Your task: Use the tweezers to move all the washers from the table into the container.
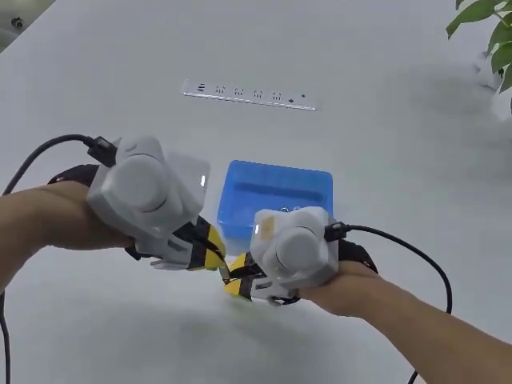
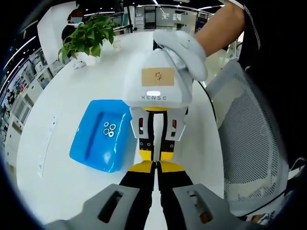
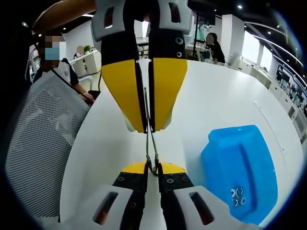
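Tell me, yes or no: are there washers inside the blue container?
Yes, a small cluster of washers lies on the floor of the blue container.

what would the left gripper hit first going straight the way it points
The right gripper: it faces the left gripper nearly tip to tip, tweezers spanning both sets of jaws.

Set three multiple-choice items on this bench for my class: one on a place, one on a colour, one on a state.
1. Where do the washers lie? A in the container; B on a plate; C in a cup.
2. What colour is the container? A red; B blue; C green.
3. In what state is the right gripper? A wide open; B shut on the tweezers; C shut on a washer.
Key: 1 A, they lie on its floor; 2 B, its walls are blue; 3 B, its jaws pinch the thin metal tweezers.
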`<move>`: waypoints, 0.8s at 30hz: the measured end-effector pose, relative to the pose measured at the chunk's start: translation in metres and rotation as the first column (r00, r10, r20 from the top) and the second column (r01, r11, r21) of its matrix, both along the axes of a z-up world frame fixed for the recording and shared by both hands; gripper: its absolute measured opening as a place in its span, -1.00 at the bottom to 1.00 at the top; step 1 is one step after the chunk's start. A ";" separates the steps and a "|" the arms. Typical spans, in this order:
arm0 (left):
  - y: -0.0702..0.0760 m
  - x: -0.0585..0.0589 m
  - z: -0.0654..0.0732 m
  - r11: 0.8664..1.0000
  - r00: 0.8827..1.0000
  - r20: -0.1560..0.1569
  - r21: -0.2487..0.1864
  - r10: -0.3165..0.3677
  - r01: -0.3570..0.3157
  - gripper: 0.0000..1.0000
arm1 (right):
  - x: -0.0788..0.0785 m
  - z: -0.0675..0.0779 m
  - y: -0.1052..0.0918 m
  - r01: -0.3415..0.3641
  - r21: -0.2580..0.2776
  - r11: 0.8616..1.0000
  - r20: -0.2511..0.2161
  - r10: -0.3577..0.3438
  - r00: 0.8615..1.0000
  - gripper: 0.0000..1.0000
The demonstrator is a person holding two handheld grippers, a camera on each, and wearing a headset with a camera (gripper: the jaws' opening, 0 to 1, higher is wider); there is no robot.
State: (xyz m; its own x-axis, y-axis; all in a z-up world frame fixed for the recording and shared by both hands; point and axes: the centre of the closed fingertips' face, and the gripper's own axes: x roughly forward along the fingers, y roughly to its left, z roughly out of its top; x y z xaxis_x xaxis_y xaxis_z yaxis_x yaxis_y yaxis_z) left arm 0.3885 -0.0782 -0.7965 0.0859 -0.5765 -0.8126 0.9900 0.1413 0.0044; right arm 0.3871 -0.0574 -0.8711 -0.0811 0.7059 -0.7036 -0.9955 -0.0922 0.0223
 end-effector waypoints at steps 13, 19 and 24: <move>-0.004 -0.001 0.001 1.000 1.000 0.001 -0.003 -0.009 0.009 -0.88 | -0.003 0.000 -0.001 -0.013 -0.003 1.000 -0.002 0.013 1.000 -0.82; -0.006 -0.001 0.007 1.000 1.000 0.006 -0.009 -0.016 0.016 -0.88 | -0.003 0.006 -0.001 -0.014 -0.001 1.000 0.003 0.014 1.000 -0.82; -0.007 0.000 0.014 1.000 1.000 0.017 -0.012 -0.020 0.020 -0.88 | -0.001 0.013 -0.002 -0.011 0.007 1.000 0.011 0.011 1.000 -0.82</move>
State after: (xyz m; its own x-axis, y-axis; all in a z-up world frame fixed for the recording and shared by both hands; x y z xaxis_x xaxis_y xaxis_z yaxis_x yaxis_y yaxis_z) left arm 0.3883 -0.0851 -0.7823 0.0879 -0.5881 -0.8040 0.9923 0.1220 0.0193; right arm 0.3859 -0.0593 -0.8583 -0.0814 0.7100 -0.6995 -0.9946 -0.1036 0.0107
